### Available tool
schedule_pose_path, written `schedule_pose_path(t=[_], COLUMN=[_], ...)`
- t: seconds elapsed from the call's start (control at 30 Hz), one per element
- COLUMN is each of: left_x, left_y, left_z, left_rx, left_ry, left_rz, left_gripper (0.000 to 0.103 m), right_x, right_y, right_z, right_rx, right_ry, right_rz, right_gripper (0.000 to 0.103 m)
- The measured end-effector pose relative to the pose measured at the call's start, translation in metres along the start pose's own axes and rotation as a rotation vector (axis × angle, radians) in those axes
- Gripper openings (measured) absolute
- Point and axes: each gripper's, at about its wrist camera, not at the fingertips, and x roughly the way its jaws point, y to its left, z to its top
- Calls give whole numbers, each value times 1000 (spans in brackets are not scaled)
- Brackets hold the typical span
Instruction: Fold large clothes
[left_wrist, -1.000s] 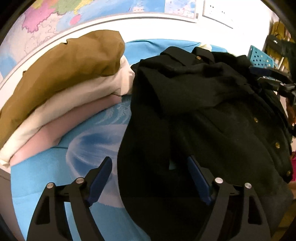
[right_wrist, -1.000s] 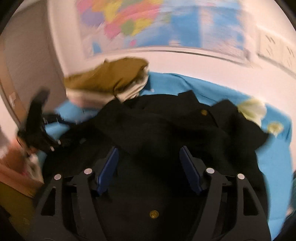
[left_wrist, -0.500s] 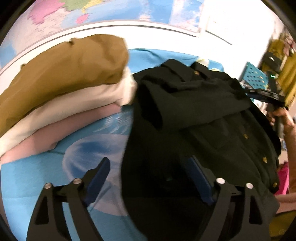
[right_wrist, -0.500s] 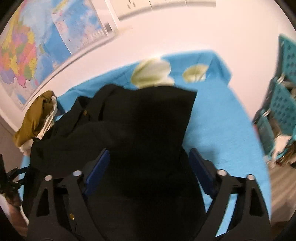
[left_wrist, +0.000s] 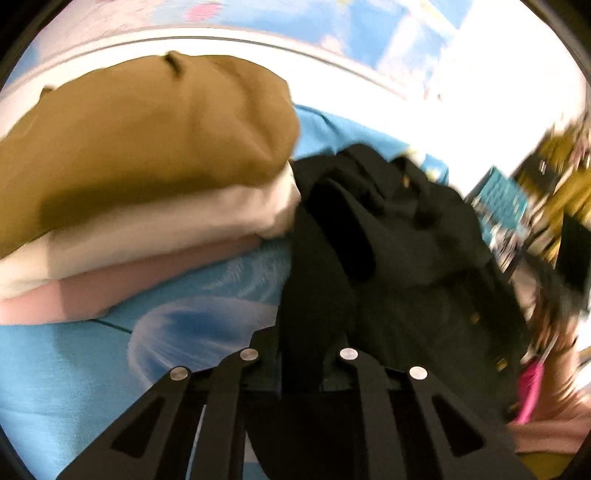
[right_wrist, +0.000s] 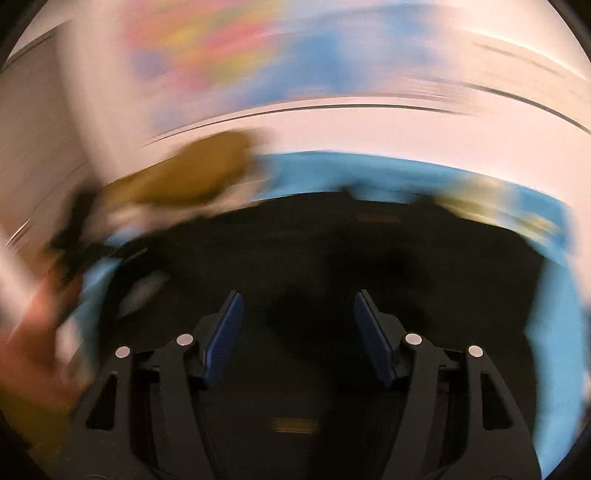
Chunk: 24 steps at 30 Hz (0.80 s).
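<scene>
A black jacket with brass buttons (left_wrist: 399, 258) lies crumpled on the blue bedsheet (left_wrist: 74, 369). My left gripper (left_wrist: 299, 354) is shut on the jacket's near left edge; black cloth bunches between its jaws. In the blurred right wrist view the jacket (right_wrist: 332, 251) spreads under my right gripper (right_wrist: 297, 325), which is open above the cloth with its blue pads (right_wrist: 225, 332) apart and nothing between them.
A stack of folded clothes, brown (left_wrist: 147, 140) over cream (left_wrist: 166, 229) over pink (left_wrist: 129, 280), sits left of the jacket. A wall map hangs behind. A teal crate (left_wrist: 502, 199) and clutter stand at the right. The brown pile (right_wrist: 192, 177) also shows in the right wrist view.
My left gripper has closed on the jacket's edge and moved nearer the folded stack. My right gripper has swung back left over the jacket, still open.
</scene>
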Motion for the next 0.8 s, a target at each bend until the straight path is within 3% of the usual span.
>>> schedule_pose_path(t=[0.03,0.1,0.17,0.27,0.3,0.33,0.37,0.43,0.5,0.57,0.63,0.7,0.8], left_x=[-2,-3,-2,3,5,5,4,-7,-26,-56,-77,-92,-95], left_y=[3,5,6,10,9,11,10,14,22,32,39,39,31], left_z=[3,7,12,16,17,15,15,15,17,18,17,15,8], left_rx=[-16,-33,-48,-68,-70,-71,-70,-73,-93,-126,-147,-139,-99], left_ry=[3,8,20,40,48,53,50,6,-60,-151,-216,-256,-256], left_rz=[-23,-50,-52,-45,-45,-39,-25,-12,-58,-138,-158,-143,-142], left_gripper=[10,10,10,14,16,19,22,45,61,63,68,68,68], right_x=[20,47,77,116,126,131,129,109,83,55,26,2,-33], right_y=[34,72,106,136,144,149,153,155,157,147,126,104,60], right_z=[2,3,-2,-10,-12,-12,-9,10,35,70,102,122,137], right_rx=[-74,-145,-217,-292,-316,-324,-320,-287,-277,-238,-214,-196,-193], right_ry=[38,96,161,242,268,286,285,223,134,50,-8,-22,9], right_rz=[114,245,304,271,262,269,295,419,469,511,485,467,371], right_gripper=[66,74,77,76,57,22,5,5,4,4,4,5,6])
